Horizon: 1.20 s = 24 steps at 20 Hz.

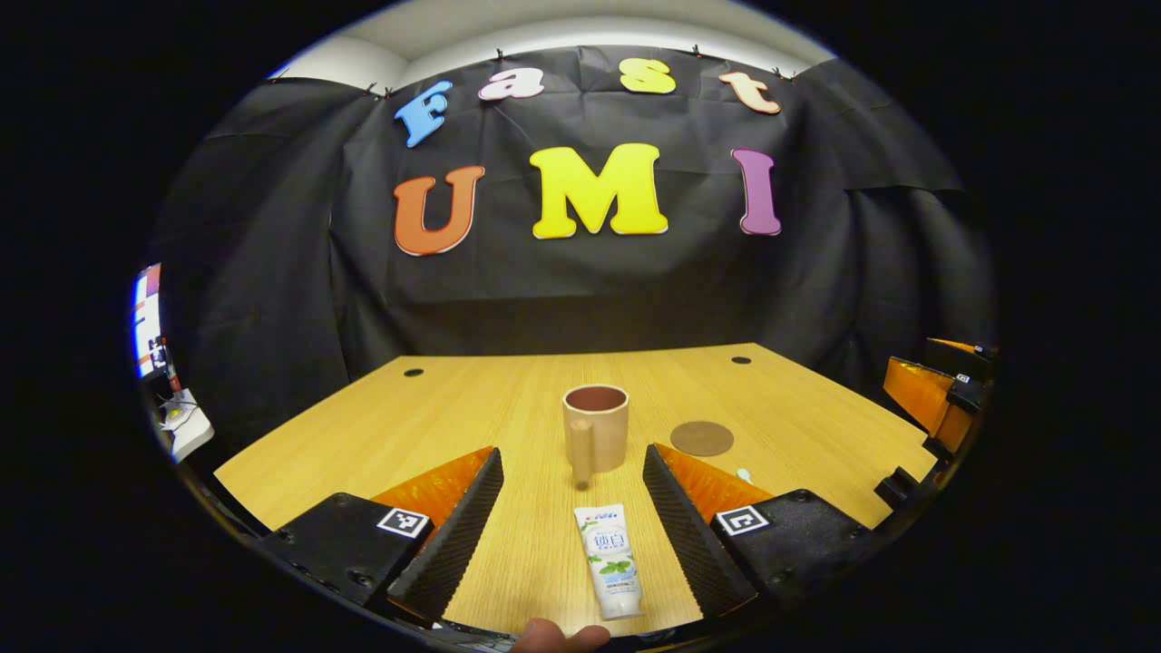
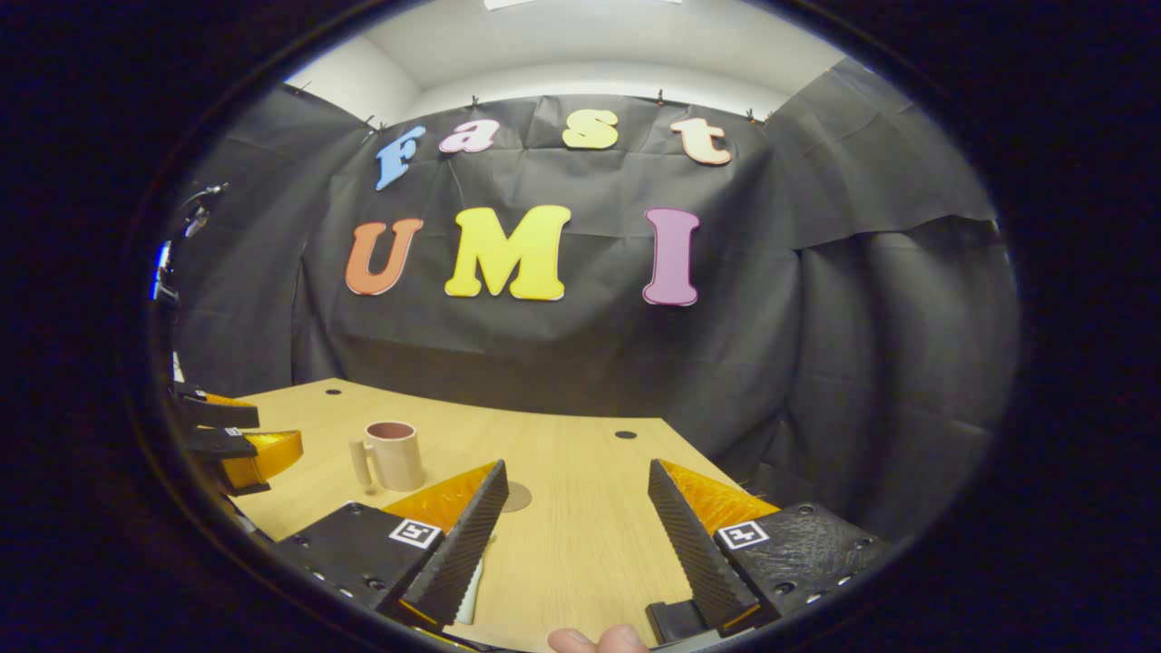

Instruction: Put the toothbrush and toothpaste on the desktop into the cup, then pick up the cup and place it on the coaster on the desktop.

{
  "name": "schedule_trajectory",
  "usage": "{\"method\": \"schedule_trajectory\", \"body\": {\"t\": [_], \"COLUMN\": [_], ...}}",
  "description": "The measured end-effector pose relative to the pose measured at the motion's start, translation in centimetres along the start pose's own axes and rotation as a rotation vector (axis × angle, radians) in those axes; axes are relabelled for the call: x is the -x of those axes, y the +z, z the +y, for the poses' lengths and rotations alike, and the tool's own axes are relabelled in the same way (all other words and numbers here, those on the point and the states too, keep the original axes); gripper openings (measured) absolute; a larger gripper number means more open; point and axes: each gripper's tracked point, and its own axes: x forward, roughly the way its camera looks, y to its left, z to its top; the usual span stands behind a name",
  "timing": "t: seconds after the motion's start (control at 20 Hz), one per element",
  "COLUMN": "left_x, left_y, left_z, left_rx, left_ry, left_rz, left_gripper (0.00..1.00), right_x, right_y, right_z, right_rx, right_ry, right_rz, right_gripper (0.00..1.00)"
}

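Note:
A beige cup (image 1: 596, 426) stands upright mid-table, its handle turned toward me. The white toothpaste tube (image 1: 609, 560) lies flat on the wood in front of the cup, between the spread fingers of my left gripper (image 1: 571, 453), which is open and holds nothing. A round brown coaster (image 1: 701, 438) lies right of the cup. Just a pale tip of the toothbrush (image 1: 744, 474) peeks past my left gripper's right finger. My right gripper (image 2: 577, 467) is open over bare wood, with the cup (image 2: 395, 456) to its left. The toothbrush (image 2: 470, 580) and coaster (image 2: 517, 496) are partly hidden by its left finger.
The wooden table (image 1: 363, 444) has cable holes near its far edge, and black cloth hangs close behind. The right gripper (image 1: 943, 399) shows at the table's right side, the left gripper (image 2: 236, 435) at the left edge. A person's fingertip (image 1: 558, 637) sits at the bottom.

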Motion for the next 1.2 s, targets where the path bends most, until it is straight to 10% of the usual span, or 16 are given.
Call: {"method": "schedule_trajectory", "body": {"t": [0.75, 1.2], "left_x": [-1.2, -1.4], "left_y": [-11.5, -11.9], "left_z": [-2.3, -1.1], "left_rx": [0.069, 0.058], "left_ry": [-0.085, -0.003], "left_rz": [0.458, 0.492], "left_gripper": [1.00, 0.70], "right_x": [0.0, -0.1], "right_y": [-5.8, -6.1], "right_z": [-0.6, 1.4], "right_rx": [-0.045, -0.038], "right_ry": [0.015, 0.055], "right_rz": [0.162, 0.171], "right_gripper": [0.95, 0.95]}}
